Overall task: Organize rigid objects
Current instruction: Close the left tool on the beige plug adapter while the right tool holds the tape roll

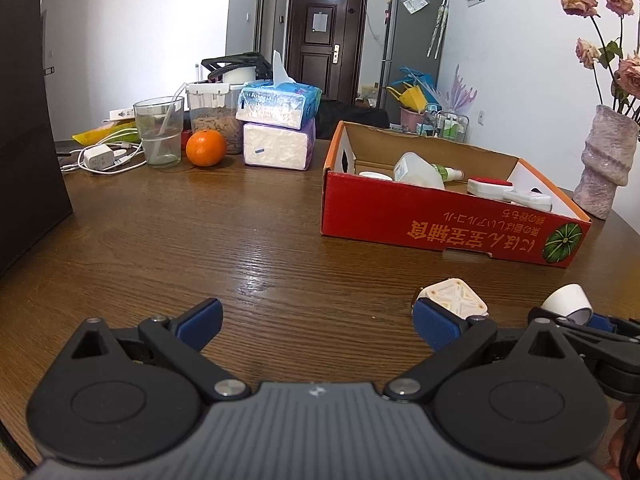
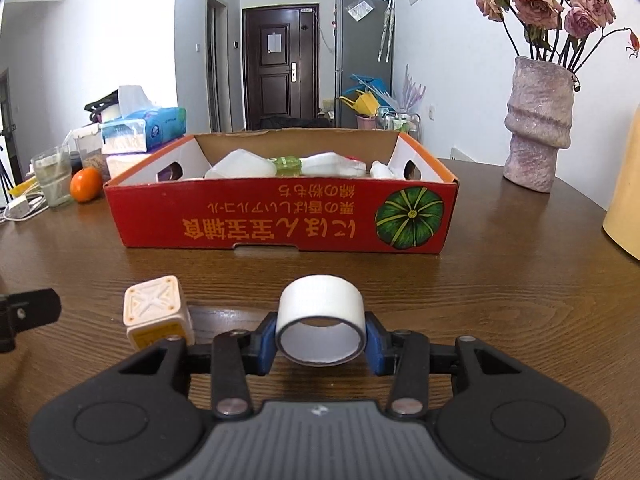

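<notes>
Two grippers: right gripper (image 2: pixel 320 346) clamps the white tape roll (image 2: pixel 321 318) across its sides, ready for the red box (image 2: pixel 280 220) beyond; left gripper (image 1: pixel 316 326) gapes empty near the cube plug (image 1: pixel 454 300).

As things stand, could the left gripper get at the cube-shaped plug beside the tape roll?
Probably yes. The left gripper is open, and the cube plug sits just past its right finger on bare table; the right gripper, shut on the tape roll, is close alongside.

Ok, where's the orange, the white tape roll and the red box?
orange (image 1: pixel 206 147): left wrist view, middle of its peel.
white tape roll (image 2: pixel 320 300): right wrist view, outer top face.
red box (image 2: pixel 280 220): right wrist view, printed front wall.
</notes>
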{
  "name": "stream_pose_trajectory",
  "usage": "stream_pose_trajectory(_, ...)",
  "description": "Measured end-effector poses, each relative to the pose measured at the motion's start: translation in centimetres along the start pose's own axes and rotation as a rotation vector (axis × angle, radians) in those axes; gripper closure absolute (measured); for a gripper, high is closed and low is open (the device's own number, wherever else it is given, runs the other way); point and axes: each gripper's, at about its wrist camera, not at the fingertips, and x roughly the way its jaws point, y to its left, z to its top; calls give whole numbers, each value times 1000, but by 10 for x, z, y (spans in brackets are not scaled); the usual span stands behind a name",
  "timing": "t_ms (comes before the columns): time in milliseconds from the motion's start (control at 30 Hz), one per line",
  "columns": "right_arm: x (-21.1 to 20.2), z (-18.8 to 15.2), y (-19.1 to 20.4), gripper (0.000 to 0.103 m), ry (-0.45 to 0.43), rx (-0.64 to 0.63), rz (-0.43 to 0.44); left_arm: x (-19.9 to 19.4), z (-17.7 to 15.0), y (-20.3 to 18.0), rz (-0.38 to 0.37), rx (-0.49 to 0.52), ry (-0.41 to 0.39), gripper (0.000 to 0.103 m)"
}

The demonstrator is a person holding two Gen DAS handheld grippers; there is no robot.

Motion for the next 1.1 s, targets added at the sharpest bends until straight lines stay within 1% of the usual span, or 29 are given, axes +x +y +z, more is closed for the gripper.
stream_pose_trajectory(267, -5, 3, -18, 61, -31, 12, 7, 5, 2, -11, -6, -21, 6, 0)
stream_pose_trajectory(567, -12, 6, -51, 61, -69, 37, 6, 12, 0, -44, -23, -24, 21, 0)
stream_pose_trajectory(767, -17, 9, -73, 61, -92, 49, 9, 19, -1, -69, 33, -21, 29, 0)
stream_pose_trajectory(1100, -18, 11, -101, 61, -106, 56, 0, 39, -3, -102, 73, 3, 64, 0)
